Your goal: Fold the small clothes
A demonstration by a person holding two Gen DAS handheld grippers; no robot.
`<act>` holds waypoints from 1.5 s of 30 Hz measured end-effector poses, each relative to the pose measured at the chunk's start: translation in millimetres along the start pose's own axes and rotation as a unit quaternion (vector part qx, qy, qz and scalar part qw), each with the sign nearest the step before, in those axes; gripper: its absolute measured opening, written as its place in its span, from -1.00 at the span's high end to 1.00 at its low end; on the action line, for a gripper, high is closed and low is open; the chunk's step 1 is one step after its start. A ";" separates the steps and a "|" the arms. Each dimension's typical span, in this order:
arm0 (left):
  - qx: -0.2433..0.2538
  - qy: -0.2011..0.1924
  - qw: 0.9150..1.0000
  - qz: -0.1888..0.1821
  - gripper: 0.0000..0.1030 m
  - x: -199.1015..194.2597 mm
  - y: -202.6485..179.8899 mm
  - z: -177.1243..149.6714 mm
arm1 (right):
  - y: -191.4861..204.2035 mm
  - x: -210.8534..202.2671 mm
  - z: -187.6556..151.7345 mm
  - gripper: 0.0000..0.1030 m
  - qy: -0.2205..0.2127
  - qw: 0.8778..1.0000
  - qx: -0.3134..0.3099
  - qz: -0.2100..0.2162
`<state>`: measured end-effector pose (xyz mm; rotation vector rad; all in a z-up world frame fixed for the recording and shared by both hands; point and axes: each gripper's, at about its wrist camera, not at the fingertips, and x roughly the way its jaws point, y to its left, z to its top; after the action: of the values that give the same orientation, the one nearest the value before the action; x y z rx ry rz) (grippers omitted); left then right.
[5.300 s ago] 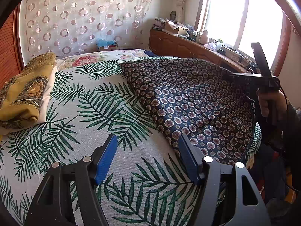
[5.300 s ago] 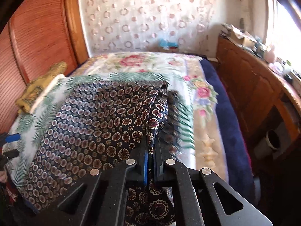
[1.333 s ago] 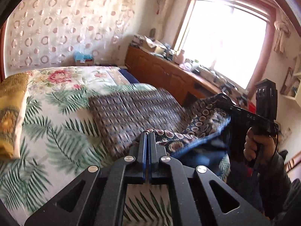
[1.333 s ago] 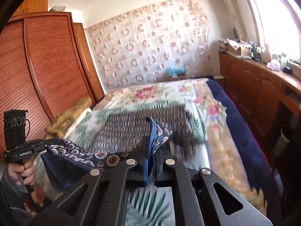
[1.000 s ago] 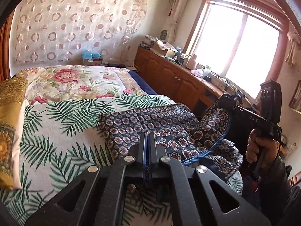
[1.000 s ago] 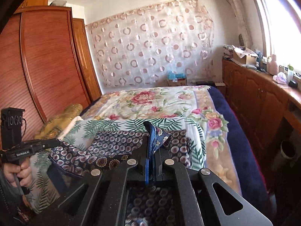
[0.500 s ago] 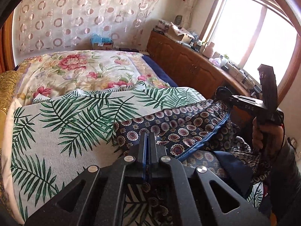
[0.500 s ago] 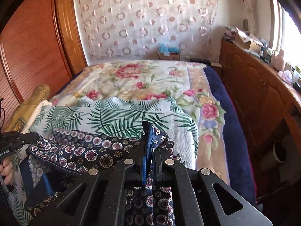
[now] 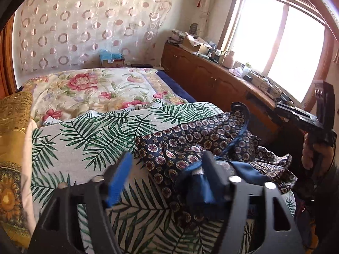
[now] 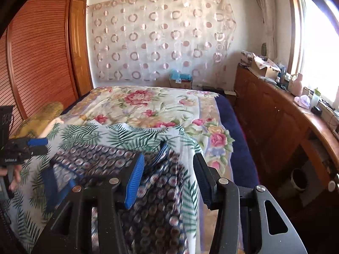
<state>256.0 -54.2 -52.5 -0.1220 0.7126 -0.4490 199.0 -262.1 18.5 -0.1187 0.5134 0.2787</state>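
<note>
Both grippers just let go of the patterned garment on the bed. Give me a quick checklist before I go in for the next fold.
1. Left gripper released: ok, fingers apart and opening, though a navy fold lies against the right finger.
2. Right gripper released: ok, fingers opening, cloth passing below them, not pinched.
3. Patterned garment resting on the palm-leaf sheet: ok.
4. Garment lying flat and square: not ok, it is bunched, with the navy lining showing.
5. A clean corner to grasp next: cannot tell, the right wrist view is blurred.
6. Yellow folded cloth clear of the garment: ok.
</note>
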 end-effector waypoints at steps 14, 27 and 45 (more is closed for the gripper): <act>0.013 -0.011 1.000 0.015 -0.52 -62.3 -25.2 -53.7 | 59.1 -104.8 -84.8 0.03 0.031 0.998 -0.017 0.060; 0.027 0.000 0.999 0.023 -0.52 -89.4 -36.8 -93.2 | 78.8 -82.8 -120.7 0.04 0.098 0.992 -0.008 0.076; 0.024 0.005 0.999 0.021 -0.52 -89.5 -34.5 -98.9 | 74.6 -58.6 -120.9 0.96 0.112 0.990 -0.079 0.046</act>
<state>119.2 -41.8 -64.1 -0.0606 0.7127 -0.4268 71.8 -226.4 -59.9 -0.2831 0.7200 0.3984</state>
